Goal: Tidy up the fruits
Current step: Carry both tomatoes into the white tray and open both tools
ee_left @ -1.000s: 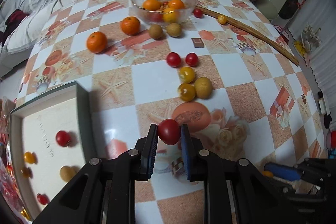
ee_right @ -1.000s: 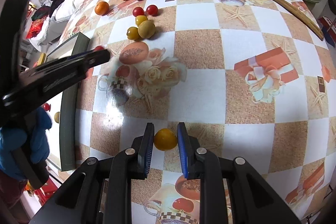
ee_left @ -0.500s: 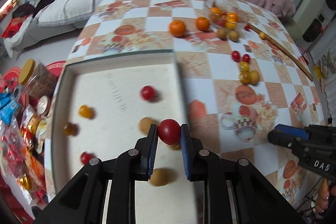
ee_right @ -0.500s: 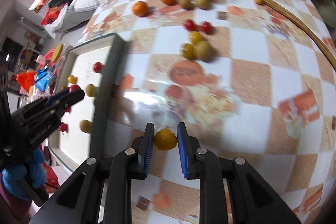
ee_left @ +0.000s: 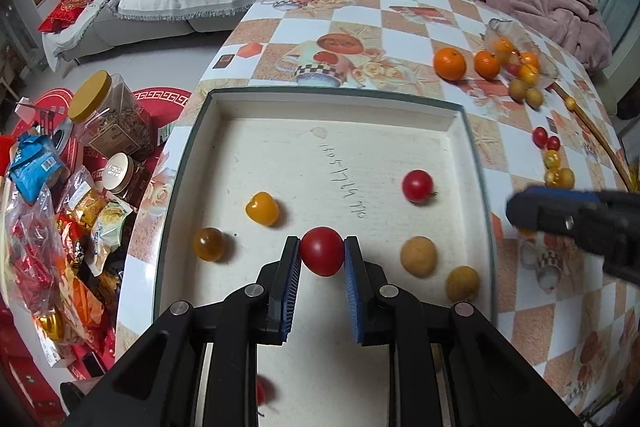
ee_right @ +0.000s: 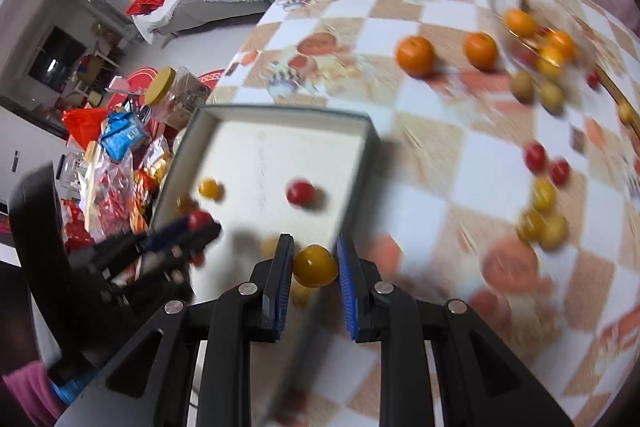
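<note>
My left gripper (ee_left: 322,255) is shut on a red cherry tomato (ee_left: 322,255) and holds it above the white tray (ee_left: 332,99). The tray holds several small fruits: a red tomato (ee_left: 417,185), a yellow tomato (ee_left: 262,207), an amber one (ee_left: 209,244) and two tan round fruits (ee_left: 418,255). My right gripper (ee_right: 314,265) is shut on a yellow tomato (ee_right: 315,265), above the tray's right rim (ee_right: 354,187). The right gripper also shows at the right of the left wrist view (ee_left: 576,219). The left gripper shows in the right wrist view (ee_right: 188,231).
On the checkered table (ee_left: 360,11) lie two oranges (ee_left: 450,64), a glass bowl of fruit (ee_left: 520,55), a curved stick (ee_left: 600,143) and a cluster of small tomatoes (ee_left: 554,163). Snack bags and jars (ee_left: 108,115) lie on the floor at the left. A sofa stands behind.
Both grippers have swung left from the table to the tray, each still holding its tomato. The left gripper is now further over the tray's middle.
</note>
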`<move>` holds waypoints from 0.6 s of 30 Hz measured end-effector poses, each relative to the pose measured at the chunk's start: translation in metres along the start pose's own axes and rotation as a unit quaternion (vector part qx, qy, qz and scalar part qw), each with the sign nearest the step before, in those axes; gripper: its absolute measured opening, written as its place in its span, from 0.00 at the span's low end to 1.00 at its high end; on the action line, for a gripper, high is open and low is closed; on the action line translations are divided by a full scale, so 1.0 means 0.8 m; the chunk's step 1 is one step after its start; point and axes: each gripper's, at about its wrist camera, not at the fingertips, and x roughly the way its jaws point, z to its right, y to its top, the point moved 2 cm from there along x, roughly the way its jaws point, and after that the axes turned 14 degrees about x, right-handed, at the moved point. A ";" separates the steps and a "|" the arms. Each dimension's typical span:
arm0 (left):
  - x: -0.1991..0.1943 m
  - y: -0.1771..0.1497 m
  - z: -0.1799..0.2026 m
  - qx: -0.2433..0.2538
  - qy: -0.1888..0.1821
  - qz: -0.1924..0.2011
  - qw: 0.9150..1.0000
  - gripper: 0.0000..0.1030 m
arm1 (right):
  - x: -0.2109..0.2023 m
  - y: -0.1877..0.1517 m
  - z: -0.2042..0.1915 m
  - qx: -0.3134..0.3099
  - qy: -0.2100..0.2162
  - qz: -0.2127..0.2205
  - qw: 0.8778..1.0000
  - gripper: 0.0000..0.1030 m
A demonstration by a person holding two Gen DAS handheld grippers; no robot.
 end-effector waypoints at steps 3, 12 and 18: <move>0.012 0.002 -0.004 0.000 0.001 -0.006 1.000 0.22 | 0.020 0.023 -0.014 -0.006 -0.004 0.000 1.000 0.24; 0.029 0.003 -0.013 -0.008 -0.003 -0.017 1.000 0.22 | 0.075 0.060 -0.035 -0.026 -0.037 -0.013 0.999 0.24; 0.034 0.001 -0.014 -0.008 -0.004 -0.023 1.000 0.22 | 0.093 0.062 -0.039 -0.040 -0.057 -0.020 0.997 0.24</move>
